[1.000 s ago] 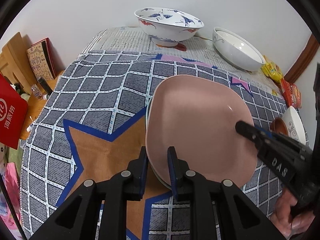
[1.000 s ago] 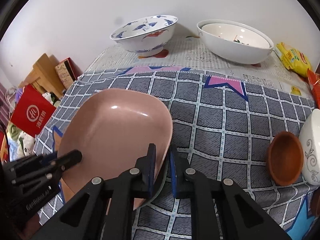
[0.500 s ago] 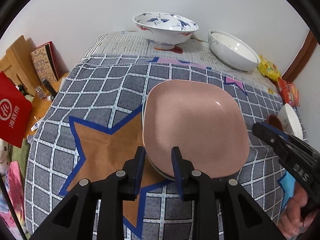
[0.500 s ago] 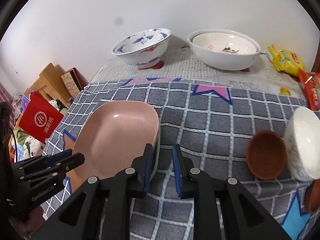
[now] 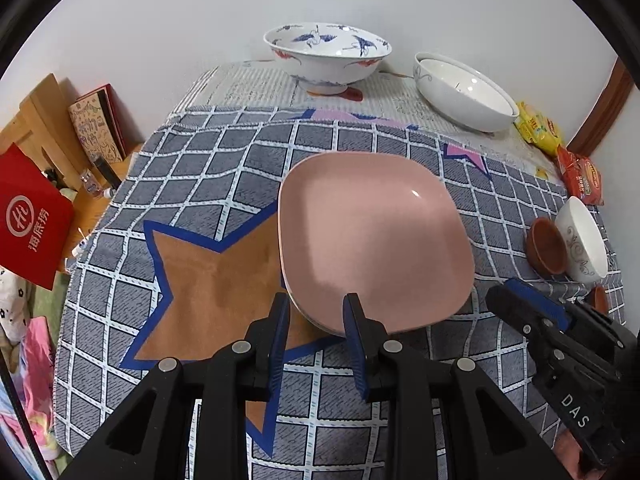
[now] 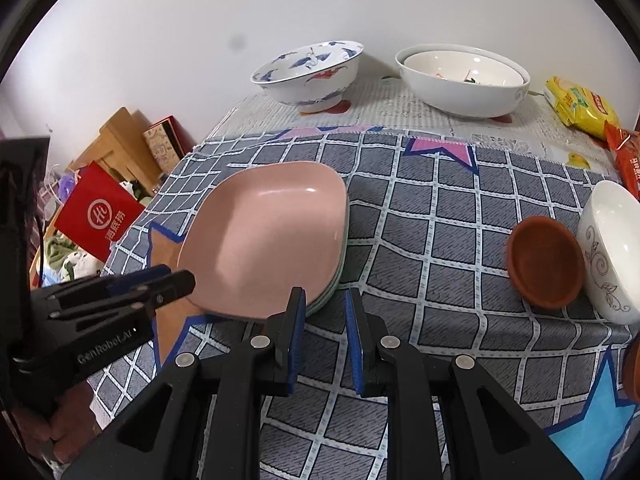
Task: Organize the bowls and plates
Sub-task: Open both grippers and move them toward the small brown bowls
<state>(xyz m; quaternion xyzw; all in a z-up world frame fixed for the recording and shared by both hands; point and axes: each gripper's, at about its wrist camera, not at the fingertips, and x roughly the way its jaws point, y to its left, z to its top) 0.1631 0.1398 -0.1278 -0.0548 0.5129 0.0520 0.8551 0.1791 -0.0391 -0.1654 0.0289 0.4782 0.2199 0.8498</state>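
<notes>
Pink plate (image 5: 372,236) lies flat atop a stack of plates (image 6: 334,280) on the checked cloth (image 5: 224,184) covering the bench. It is rounded-square, one corner toward the back wall; no clear long axis. Left gripper (image 5: 314,316): fingers slightly parted at the near rim, holding nothing. Right gripper (image 6: 323,308): fingers slightly parted beside the stack, empty. Brown bowl (image 6: 544,260) touches white bowl (image 6: 610,256), well apart.

Plate stack (image 5: 376,240) sits mid-cloth (image 5: 200,184), two big bowls (image 5: 326,60) (image 5: 464,92) side by side behind it by the wall. Off to its right, a small dish (image 6: 544,260) touches a cup-like bowl (image 6: 612,248); snack packets (image 6: 580,106) lie further back.
</notes>
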